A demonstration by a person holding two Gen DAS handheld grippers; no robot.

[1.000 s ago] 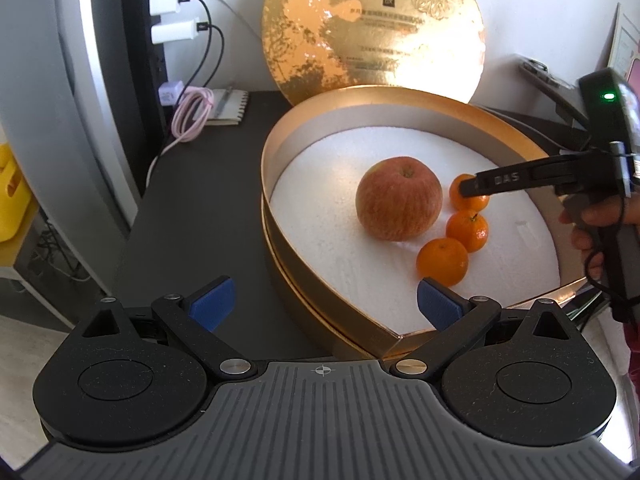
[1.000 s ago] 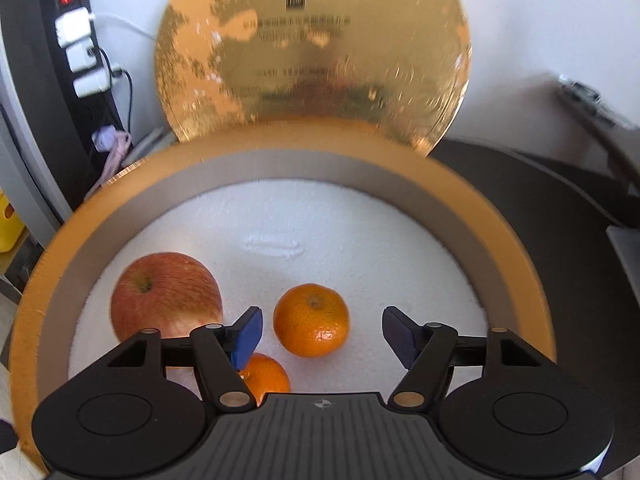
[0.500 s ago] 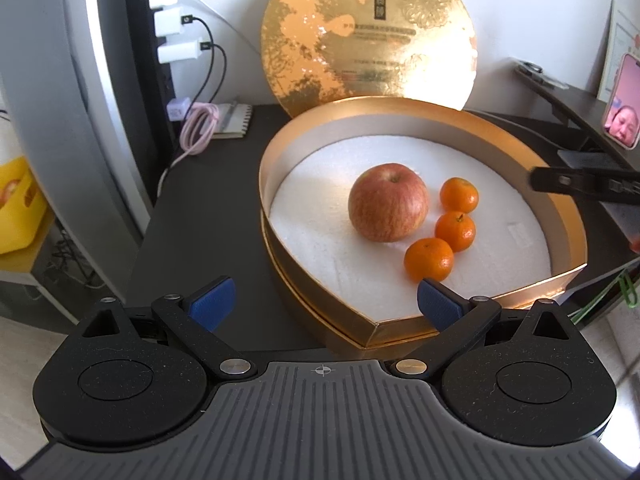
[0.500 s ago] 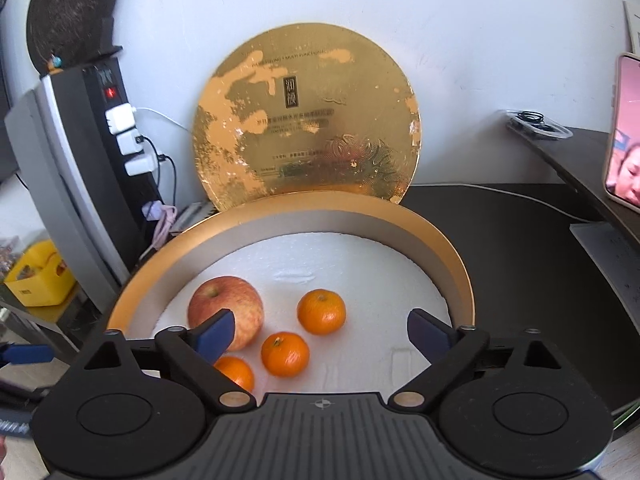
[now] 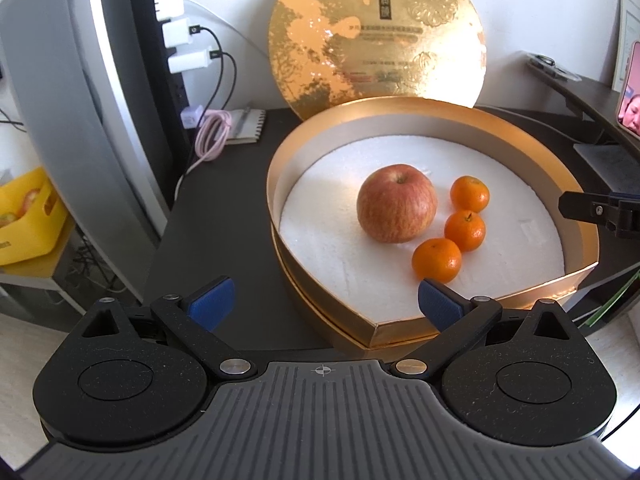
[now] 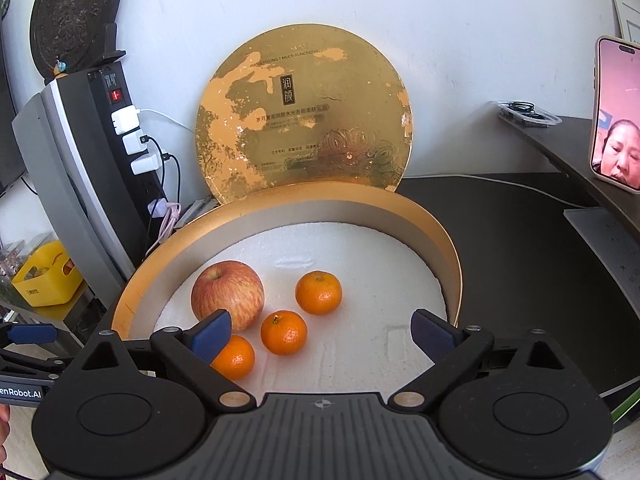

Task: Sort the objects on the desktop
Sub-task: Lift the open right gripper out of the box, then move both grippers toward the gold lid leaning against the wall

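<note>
**Fruit in the gold box, both grippers empty**

The left gripper [image 5: 324, 300] hangs with its jaws spread wide and nothing between them; ahead of it and a little to its right, the gold box [image 5: 400, 114] on the counter [image 5: 224, 216] holds an apple [image 5: 396, 203] and three tangerines [image 5: 464, 225] on white foam. The right gripper [image 6: 322, 330] is likewise spread and empty, with the tangerines just ahead between its fingers and the apple ahead to its left.

This fits either fruit gathered into the box or fruit waiting to be taken out.

Risks, as I judge them: the fruit is round and close-packed, so a finger reaching for one tangerine could nudge its neighbour rolling. The box wall stands near either gripper and could catch a low approach.
</note>
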